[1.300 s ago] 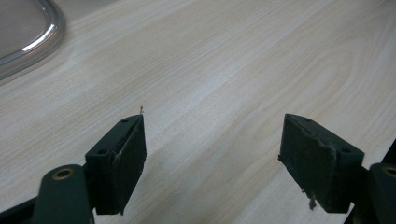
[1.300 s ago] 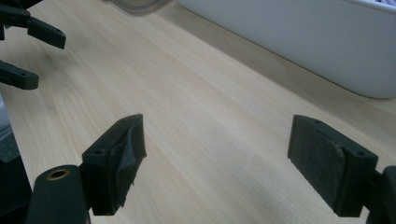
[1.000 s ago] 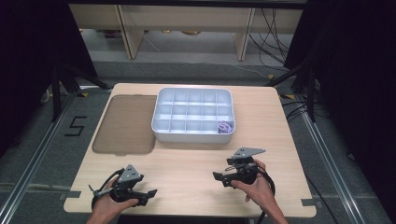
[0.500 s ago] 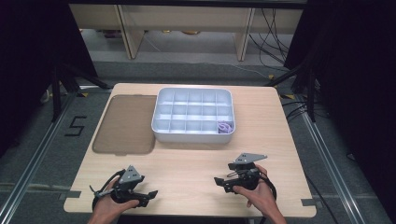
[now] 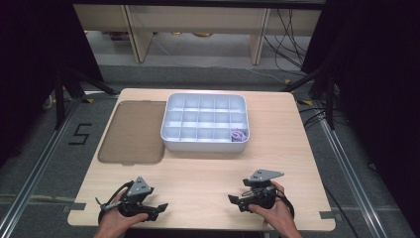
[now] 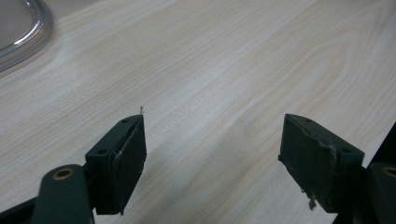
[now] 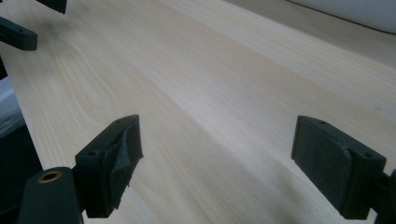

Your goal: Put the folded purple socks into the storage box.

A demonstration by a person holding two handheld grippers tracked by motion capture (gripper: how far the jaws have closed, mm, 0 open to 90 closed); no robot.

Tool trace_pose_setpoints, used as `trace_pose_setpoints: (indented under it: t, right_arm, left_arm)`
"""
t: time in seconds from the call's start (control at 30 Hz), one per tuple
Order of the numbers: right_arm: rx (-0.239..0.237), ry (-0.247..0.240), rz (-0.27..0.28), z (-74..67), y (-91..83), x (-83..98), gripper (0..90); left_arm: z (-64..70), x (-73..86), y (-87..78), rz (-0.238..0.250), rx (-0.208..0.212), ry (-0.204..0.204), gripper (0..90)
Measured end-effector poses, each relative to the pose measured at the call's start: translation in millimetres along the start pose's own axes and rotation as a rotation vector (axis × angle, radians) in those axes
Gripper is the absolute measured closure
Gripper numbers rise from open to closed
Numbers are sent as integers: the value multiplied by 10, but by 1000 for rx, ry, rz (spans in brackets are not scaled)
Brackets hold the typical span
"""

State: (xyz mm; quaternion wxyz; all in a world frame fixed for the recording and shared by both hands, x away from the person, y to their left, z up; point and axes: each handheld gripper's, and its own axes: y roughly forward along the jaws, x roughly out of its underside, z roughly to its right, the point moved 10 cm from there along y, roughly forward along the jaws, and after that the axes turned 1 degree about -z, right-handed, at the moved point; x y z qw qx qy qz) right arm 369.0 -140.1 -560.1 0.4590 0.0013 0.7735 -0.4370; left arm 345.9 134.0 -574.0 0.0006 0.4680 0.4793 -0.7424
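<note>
1. High view: left gripper (image 5: 157,207) and right gripper (image 5: 235,200) low over the near edge of the table (image 5: 198,173), each in a hand, tips turned toward each other.
2. Left gripper view: jaws spread wide, bare wood between the pads (image 6: 128,158), nothing held.
3. Right gripper view: same story, jaws far apart over plain wood, nothing gripped; tips of the other gripper up in the far left corner.
4. Farther out, straight ahead past an open stretch of wood: white divided tray (image 5: 205,145), long side running left to right across the table, well apart from both grippers.
5. Inside it, a small purple thing (image 5: 239,135) in the near right corner compartment; too small to name for sure. Other compartments look empty.
6. Just beside the tray on its left, touching or nearly so: a flat tinted lid (image 5: 132,131), its clear rounded corner at the top left of the left gripper view.
7. Judging by layout: purple thing forward of the right gripper, so nearer that hand; lid forward of the left gripper, nearer that one.
</note>
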Motion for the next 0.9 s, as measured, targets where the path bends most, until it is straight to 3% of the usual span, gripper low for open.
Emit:
trace_pose_setpoints:
  t: [0.2, 0.23, 0.4, 0.7, 0.9]
  right_arm:
    - [-1, -15, 4, -56, -9, 95, 170]
    - [-14, 7, -13, -95, -14, 123, 170]
    - [-13, -66, -21, -114, 25, 168, 169]
    - [-1, -67, -19, -116, 39, 165, 169]
    - [-4, -67, -25, -104, 35, 168, 169]
  left_arm:
    - [1, 5, 3, -2, -2, 7, 222]
    - [1, 6, 3, -3, -2, 8, 222]
    - [0, 6, 2, -3, -3, 14, 222]
    - [-1, 7, 3, -6, -6, 27, 222]
    - [3, 6, 16, 1, -6, 13, 222]
